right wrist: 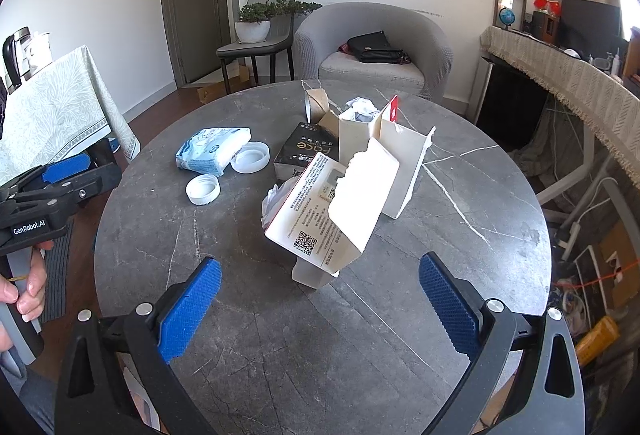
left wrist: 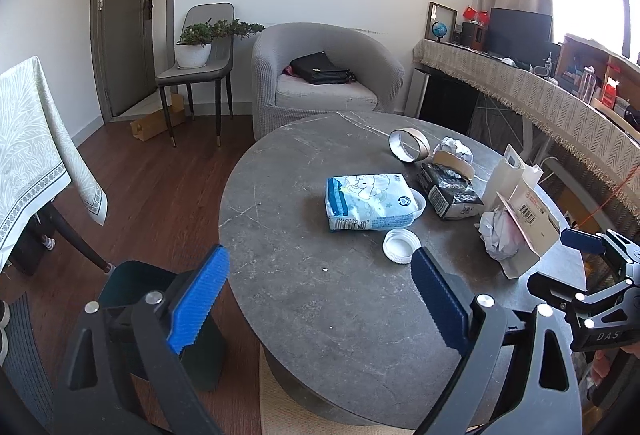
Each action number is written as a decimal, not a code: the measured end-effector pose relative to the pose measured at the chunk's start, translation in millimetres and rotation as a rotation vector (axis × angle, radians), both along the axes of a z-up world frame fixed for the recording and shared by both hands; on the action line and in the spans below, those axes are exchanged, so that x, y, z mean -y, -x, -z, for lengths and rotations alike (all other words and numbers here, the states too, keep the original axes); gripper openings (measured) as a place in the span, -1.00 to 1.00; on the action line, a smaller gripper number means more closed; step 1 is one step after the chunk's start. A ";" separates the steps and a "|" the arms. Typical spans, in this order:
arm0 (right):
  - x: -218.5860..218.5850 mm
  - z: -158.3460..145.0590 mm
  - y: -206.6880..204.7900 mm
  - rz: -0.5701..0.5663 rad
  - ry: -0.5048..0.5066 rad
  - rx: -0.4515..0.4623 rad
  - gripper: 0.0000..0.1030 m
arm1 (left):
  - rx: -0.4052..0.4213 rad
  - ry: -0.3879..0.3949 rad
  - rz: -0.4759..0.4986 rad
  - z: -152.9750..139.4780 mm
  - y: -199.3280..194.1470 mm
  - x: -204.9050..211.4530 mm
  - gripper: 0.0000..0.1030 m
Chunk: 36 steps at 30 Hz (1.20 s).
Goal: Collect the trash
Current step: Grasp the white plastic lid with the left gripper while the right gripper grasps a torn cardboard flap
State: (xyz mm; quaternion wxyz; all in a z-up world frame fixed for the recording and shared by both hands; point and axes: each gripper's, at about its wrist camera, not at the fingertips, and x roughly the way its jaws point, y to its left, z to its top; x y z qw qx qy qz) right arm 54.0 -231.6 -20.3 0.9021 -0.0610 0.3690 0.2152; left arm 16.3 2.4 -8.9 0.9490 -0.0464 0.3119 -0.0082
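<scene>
Trash lies on a round grey table (left wrist: 320, 315): a blue tissue pack (left wrist: 368, 201), a white lid (left wrist: 400, 244), a second lid (right wrist: 250, 156), a black box (left wrist: 452, 191), a tape roll (left wrist: 408, 145), crumpled paper (left wrist: 500, 231) and a torn white carton (right wrist: 332, 211). My left gripper (left wrist: 320, 263) is open over the table's near left part, with nothing between its blue pads. My right gripper (right wrist: 320, 267) is open just short of the torn carton, touching nothing. A dark green bin (left wrist: 136, 287) stands on the floor under the left finger.
A grey armchair (left wrist: 328, 75) with a black bag stands behind the table. A chair with a potted plant (left wrist: 196, 47) is by the door. A cloth-covered table (left wrist: 36, 139) is at the left and a draped sideboard (left wrist: 540, 95) at the right.
</scene>
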 end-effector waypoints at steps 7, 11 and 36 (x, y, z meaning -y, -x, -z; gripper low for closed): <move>9.4 1.0 -7.6 -0.004 -0.049 -0.027 0.93 | -0.051 -0.006 0.072 10.8 -18.1 23.4 0.55; 14.3 2.3 -15.0 -0.031 -0.085 -0.063 0.65 | -0.072 0.012 0.093 16.7 -32.1 32.4 0.41; 30.6 -3.9 -46.9 0.076 -0.308 -0.112 -0.50 | -0.142 0.024 0.088 34.2 -71.0 48.5 0.00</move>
